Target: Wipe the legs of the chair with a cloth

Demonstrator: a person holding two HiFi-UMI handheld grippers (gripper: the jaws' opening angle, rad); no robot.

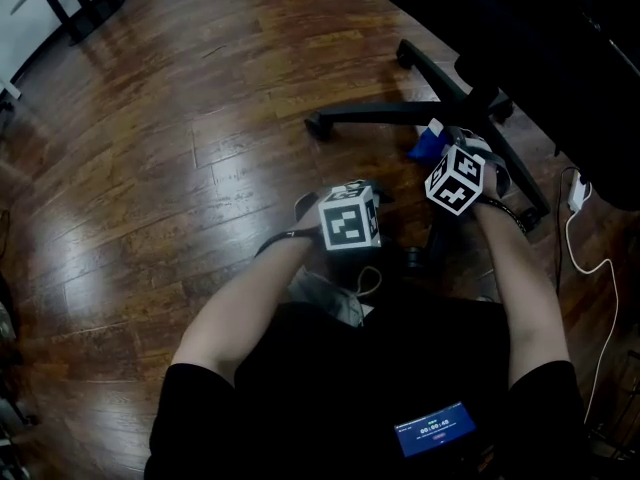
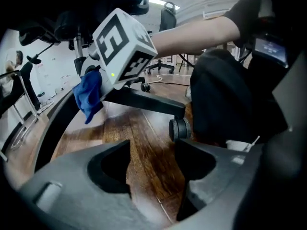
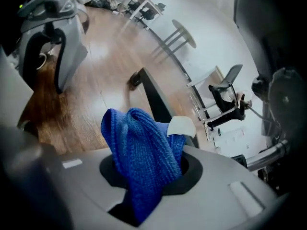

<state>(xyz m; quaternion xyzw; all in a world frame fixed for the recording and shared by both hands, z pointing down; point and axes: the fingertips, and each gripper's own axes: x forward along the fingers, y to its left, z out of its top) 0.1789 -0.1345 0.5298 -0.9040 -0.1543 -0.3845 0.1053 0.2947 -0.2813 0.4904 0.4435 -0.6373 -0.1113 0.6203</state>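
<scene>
Holding a tool in each hand, the person bends over the wooden floor [image 1: 150, 168], with a small lit screen [image 1: 435, 430] closest of all, down at the lap. Just past the knees the left tool [image 2: 152, 150] hangs above the boards, tipped downward. Its jaws stand apart and only bare floor shows between them. Just beyond its right jaw a caster [image 2: 178, 128] ends the near chair leg [image 2: 144, 99], a black bar that slopes up and away toward the hub of the chair base.

At the upper end of that leg the right tool [image 3: 144, 152] is clamped on the blue cloth [image 3: 136, 128]. The cloth bunches up out of the jaws and trails below them, and a white tag [image 3: 181, 126] shows at its far side. It sits right against the leg beside the hub, but I cannot tell whether it is pressing on the surface.

Beyond the cloth a second leg [image 3: 156, 97] runs out low over the boards to its own far caster [image 3: 134, 80]. Further off, a white cable [image 1: 590, 268] loops along the right edge of the floor, and the feet of a black stand [image 1: 80, 3] rest in the far left corner
</scene>
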